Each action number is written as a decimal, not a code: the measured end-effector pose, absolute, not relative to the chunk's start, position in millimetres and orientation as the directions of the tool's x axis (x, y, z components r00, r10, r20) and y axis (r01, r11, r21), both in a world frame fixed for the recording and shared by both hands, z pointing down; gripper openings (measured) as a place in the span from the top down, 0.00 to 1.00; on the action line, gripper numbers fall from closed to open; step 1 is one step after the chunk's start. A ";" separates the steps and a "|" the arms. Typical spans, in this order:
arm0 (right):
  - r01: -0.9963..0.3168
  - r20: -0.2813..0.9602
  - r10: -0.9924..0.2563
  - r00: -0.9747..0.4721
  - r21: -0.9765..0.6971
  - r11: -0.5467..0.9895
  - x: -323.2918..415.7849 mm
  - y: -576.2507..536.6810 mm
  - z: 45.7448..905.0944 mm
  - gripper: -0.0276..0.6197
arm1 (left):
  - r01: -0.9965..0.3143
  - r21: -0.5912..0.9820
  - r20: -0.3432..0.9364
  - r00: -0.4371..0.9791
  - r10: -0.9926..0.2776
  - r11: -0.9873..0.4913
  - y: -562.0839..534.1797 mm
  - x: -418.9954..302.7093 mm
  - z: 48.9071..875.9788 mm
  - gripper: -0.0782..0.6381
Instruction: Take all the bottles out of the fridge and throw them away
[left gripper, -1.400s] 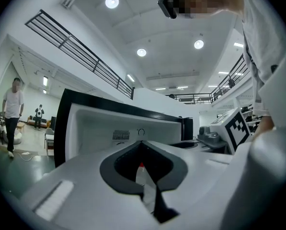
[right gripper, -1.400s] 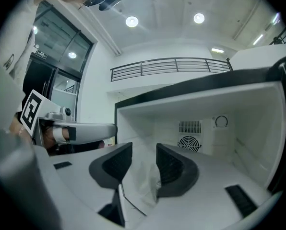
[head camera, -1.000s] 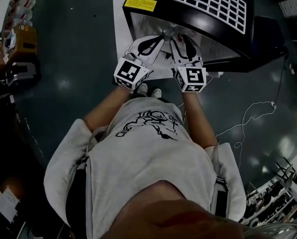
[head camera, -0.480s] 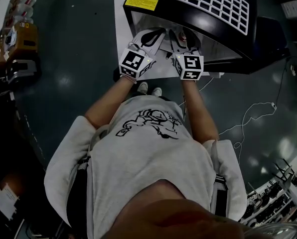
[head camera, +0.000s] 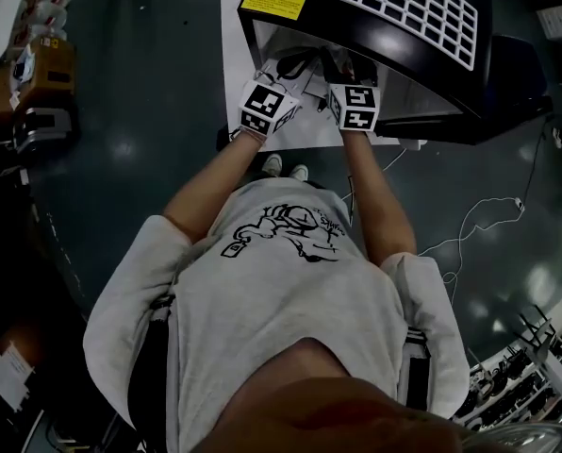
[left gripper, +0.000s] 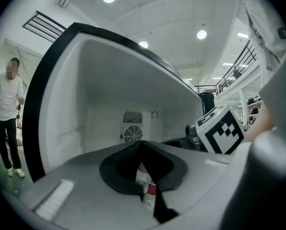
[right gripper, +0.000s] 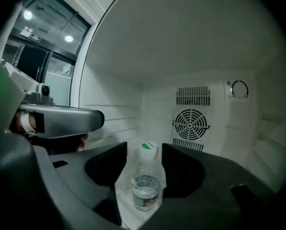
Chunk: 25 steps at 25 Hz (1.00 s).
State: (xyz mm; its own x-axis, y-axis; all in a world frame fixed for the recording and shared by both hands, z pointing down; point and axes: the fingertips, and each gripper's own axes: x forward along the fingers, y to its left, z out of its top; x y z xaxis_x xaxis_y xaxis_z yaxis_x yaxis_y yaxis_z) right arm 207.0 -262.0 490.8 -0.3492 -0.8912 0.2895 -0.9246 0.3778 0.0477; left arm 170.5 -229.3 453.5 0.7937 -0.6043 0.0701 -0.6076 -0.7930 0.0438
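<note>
Clear plastic bottle [right gripper: 146,188] stands upright on the floor of the fridge [right gripper: 220,56], smack between the jaws of the right gripper [right gripper: 144,148], which have just been opening and aren't touching it, so it's dead ahead, while the left gripper [left gripper: 139,145] looks pinched together alongside.

The left gripper [head camera: 283,75] and right gripper [head camera: 342,72] are now deeper in the fridge [head camera: 451,55]. The right jaws have just been opening, with a bottle [right gripper: 145,186] between them.
</note>
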 end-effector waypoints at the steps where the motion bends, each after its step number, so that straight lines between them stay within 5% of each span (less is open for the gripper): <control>1: -0.927 0.295 -0.891 -0.345 0.043 0.373 208.5 -264.5 493.8 0.65 | -0.610 0.044 0.076 0.792 -0.606 -0.791 -231.2 170.8 456.4 0.88; 25: -0.913 0.295 -0.874 -0.387 0.014 0.408 210.3 -258.2 503.5 0.73 | -0.620 0.100 0.114 0.784 -0.610 -0.778 -238.0 162.9 471.1 0.88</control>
State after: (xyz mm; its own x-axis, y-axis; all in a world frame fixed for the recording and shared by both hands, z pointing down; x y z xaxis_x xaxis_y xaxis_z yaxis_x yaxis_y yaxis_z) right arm 210.3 -258.2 503.5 -0.3865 -0.8740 0.2945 -0.9127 0.4083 0.0139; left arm 162.9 -238.0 471.1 0.7842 -0.6099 0.1140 -0.6199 -0.7783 0.0997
